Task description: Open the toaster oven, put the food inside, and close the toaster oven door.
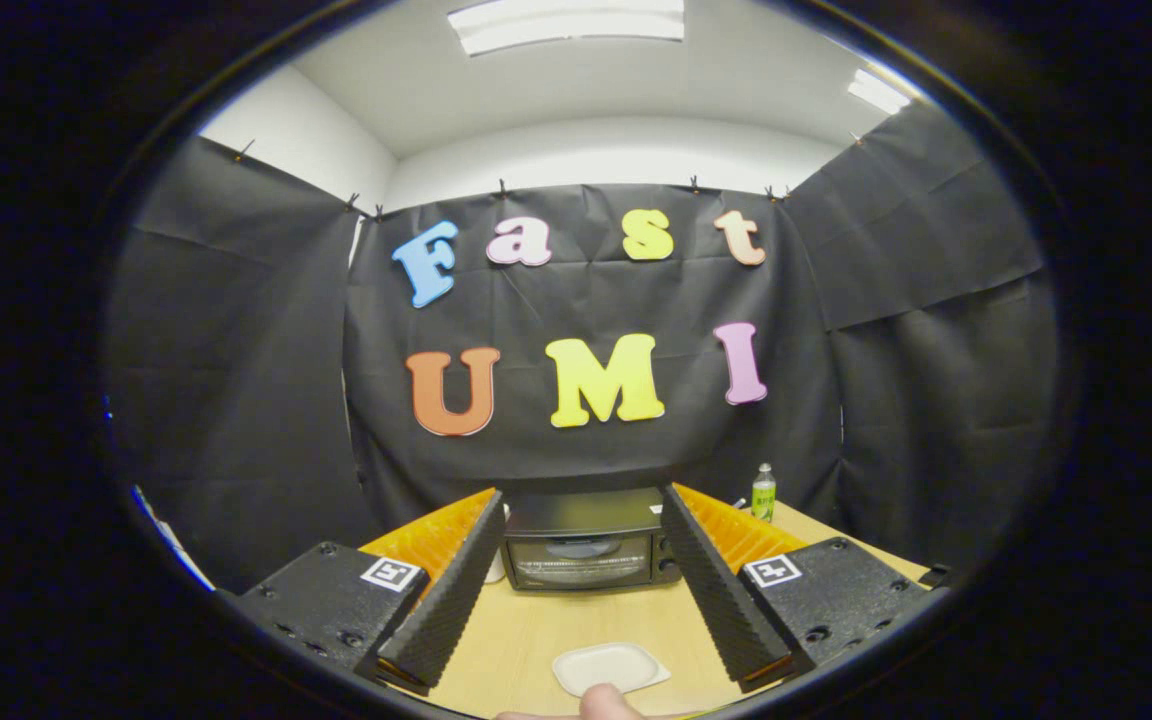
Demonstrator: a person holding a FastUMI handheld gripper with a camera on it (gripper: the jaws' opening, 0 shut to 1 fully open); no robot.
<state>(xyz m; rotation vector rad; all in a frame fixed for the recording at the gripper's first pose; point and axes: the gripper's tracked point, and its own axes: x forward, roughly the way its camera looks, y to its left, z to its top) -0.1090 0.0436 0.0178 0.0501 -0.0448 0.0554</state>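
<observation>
Gripper fingers spread wide, nothing btwn them but bare table; released, no grasp. Just below/between the tips sits a white tray, looks empty or too flat to tell; a person's fingertip touches its near edge. No food item I can make out, maybe hidden. Beyond the fingers, centred btwn them, the oven stands on the table w/ door shut, glass front facing the gripper; long axis runs side to side, across the line of approach. Knobs on its right side. Bottle behind-right, well apart. Door shut fits both pre-open and post-close, can't tell which. Risks: handle small & hard to see at this range, so a pinch could miss or slip off; pulling off-centre could drag the oven along the table; wide fingers could clip the tray on the way in.
</observation>
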